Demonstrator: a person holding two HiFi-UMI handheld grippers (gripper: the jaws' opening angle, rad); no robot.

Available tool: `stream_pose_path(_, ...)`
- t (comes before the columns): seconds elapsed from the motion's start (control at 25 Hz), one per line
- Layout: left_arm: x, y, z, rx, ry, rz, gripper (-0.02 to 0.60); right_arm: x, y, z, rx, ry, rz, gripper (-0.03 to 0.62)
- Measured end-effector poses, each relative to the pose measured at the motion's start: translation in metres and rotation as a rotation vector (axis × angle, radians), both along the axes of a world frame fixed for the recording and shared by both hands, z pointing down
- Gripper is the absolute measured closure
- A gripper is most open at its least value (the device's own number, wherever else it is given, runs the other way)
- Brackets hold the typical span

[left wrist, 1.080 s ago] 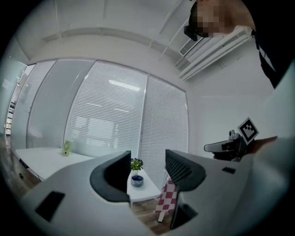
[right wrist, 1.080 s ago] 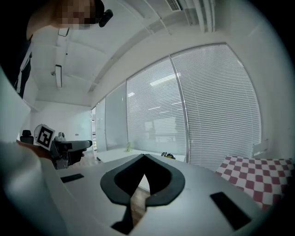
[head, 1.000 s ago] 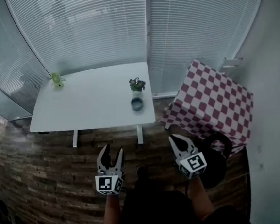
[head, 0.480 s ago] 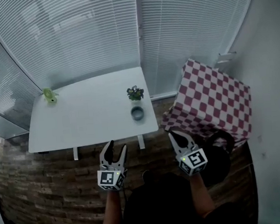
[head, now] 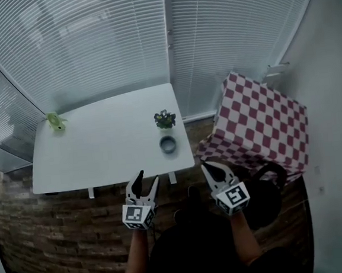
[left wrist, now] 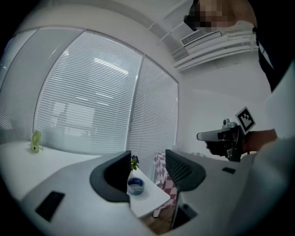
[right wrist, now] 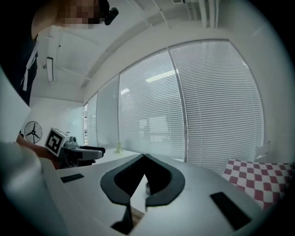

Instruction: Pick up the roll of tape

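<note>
The roll of tape [head: 168, 144], a grey-blue ring, lies flat on the white table [head: 101, 151] near its front right corner, just in front of a small potted plant [head: 165, 119]. In the left gripper view the roll of tape [left wrist: 135, 185] shows low between the jaws, some way ahead. My left gripper [head: 146, 183] hovers at the table's front edge, open and empty. My right gripper [head: 208, 167] hangs right of it over the floor, its jaws touching at the tips with nothing in them. Both grippers are short of the tape.
A green toy [head: 54, 120] stands at the table's far left corner. A red-and-white checkered cloth [head: 259, 125] covers something right of the table. A black object [head: 265, 193] sits on the wooden floor [head: 60, 232] by my right arm. Window blinds [head: 121, 42] close off the back.
The table has drawn nearer in the head view. Both grippers have come forward, and the left one now reaches the table's front edge. Jaw states are unchanged.
</note>
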State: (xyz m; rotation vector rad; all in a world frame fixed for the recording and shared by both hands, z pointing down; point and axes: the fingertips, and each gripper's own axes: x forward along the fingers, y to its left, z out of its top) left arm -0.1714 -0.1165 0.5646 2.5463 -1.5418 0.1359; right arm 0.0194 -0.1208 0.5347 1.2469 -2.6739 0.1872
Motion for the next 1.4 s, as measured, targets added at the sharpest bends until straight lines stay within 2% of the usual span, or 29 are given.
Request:
stream_pose_path(0.24,0.005,-0.03,0.019,-0.054,-0.074,0.019,0.35,-0.003,-0.04,-0.006,0.025,-0.014,-0.012,0.588)
stream_pose_path(0.52,0.02,-0.058,0.055,-0.136,-0.138,0.065,0.353,-0.001,-0.065,0.0,-0.023,-0.024,-0.029,0.588)
stream_pose_path(0.68,0.029,-0.074,0.075,-0.154,-0.164,0.081,0.383,0.003,-0.074,0.008,-0.035,-0.034,-0.05,0.588)
stream_pose_path(0.88,0.05,-0.089,0.103,-0.224,-0.212,0.173,0.382,0.012,-0.083,0.008,-0.041,-0.031,-0.027,0.588)
stream_pose_path(0.96,0.055,-0.096,0.115,-0.242,-0.253,0.199,0.382,0.015,-0.085,0.011,-0.066,-0.038,-0.02,0.588)
stream_pose_path(1.2,0.069,-0.111,0.155,-0.308,-0.383,0.262,0.38,0.025,-0.091,0.017,-0.058,-0.021,-0.015,0.588)
stream_pose_path(1.4,0.076,-0.119,0.18,-0.333,-0.395,0.279,0.38,0.031,-0.094,0.02,-0.086,-0.03,0.0,0.588)
